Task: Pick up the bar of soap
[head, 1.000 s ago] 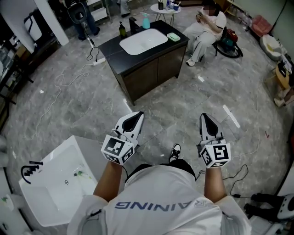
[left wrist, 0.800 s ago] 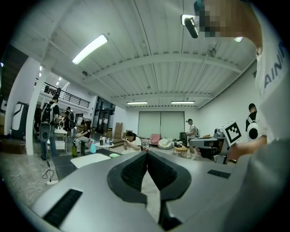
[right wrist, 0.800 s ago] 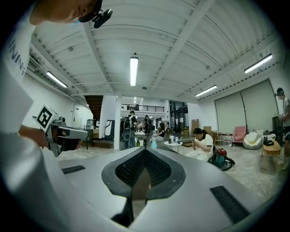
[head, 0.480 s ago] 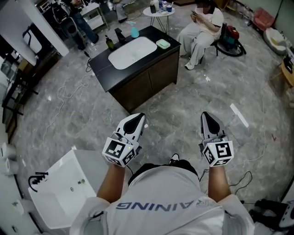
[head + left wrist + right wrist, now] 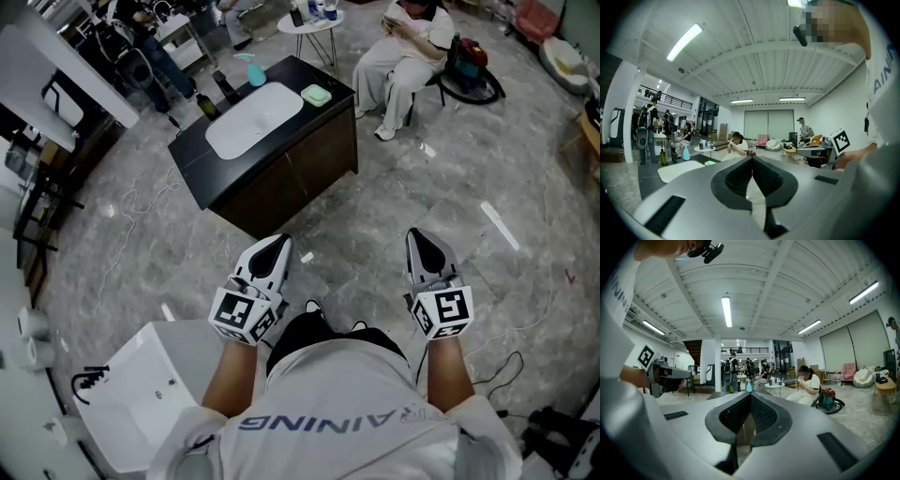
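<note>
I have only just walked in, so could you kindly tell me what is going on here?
A person holds a two-jaw gripper in each hand: the left gripper and the right gripper are both shut and empty, held out level over the grey floor. Ahead stands a dark vanity cabinet with a white basin. The pale green bar of soap lies at the counter's right end, well away from both grippers, so nothing is picked up yet. A seated person is beyond the cabinet.
</note>
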The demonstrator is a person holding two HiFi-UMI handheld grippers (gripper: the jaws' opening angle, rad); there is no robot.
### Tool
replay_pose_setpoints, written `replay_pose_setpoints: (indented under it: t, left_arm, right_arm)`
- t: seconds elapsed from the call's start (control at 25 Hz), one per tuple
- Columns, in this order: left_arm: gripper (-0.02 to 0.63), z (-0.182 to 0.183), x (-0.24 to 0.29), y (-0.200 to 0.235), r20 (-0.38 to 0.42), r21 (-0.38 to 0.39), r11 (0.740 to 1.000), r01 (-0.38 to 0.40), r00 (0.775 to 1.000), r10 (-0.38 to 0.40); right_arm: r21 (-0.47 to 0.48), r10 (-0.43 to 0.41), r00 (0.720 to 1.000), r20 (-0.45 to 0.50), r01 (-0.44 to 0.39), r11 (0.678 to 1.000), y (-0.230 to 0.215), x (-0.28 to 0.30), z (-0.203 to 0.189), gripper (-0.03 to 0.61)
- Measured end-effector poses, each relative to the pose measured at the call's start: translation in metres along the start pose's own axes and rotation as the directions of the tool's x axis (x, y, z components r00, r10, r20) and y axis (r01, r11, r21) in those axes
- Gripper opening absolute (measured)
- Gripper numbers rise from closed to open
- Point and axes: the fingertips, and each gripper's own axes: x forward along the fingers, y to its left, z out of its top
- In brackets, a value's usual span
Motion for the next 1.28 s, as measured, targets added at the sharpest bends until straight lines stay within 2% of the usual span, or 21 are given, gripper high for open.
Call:
replay_pose_setpoints:
  t: [0.32, 0.56, 0.88, 1.28]
  left_arm:
    - [0.008, -0.004, 0.057, 0.032, 0.001, -0.017, 0.999, 0.043, 0.999, -0.043]
    - [0.008, 0.008, 0.097, 0.083, 0.032, -0.033, 0.998, 0.061, 0.998, -0.059]
    - [0.008, 0.013, 0.127, 0.187, 0.034, -0.047, 0.998, 0.052, 0.998, -0.051]
    - [0.008, 0.010, 0.144, 0.327, 0.028, -0.074, 0.997, -0.002, 1.000, 0.004]
  right_arm:
    - [-0.016, -0.031, 0.999, -0.022, 0.030, 0.999, -0.030, 0.050, -0.001, 0.015]
    - [-0.059, -0.052, 0.998, -0.034, 0.050, 0.997, -0.038, 0.105, 0.017, 0.015]
    - [-0.093, -0.046, 0.997, -0.054, 0.041, 0.995, -0.019, 0.214, 0.042, 0.015]
    - [-0.100, 0.022, 0.996, -0.084, -0.031, 0.994, 0.034, 0.353, 0.057, 0.015]
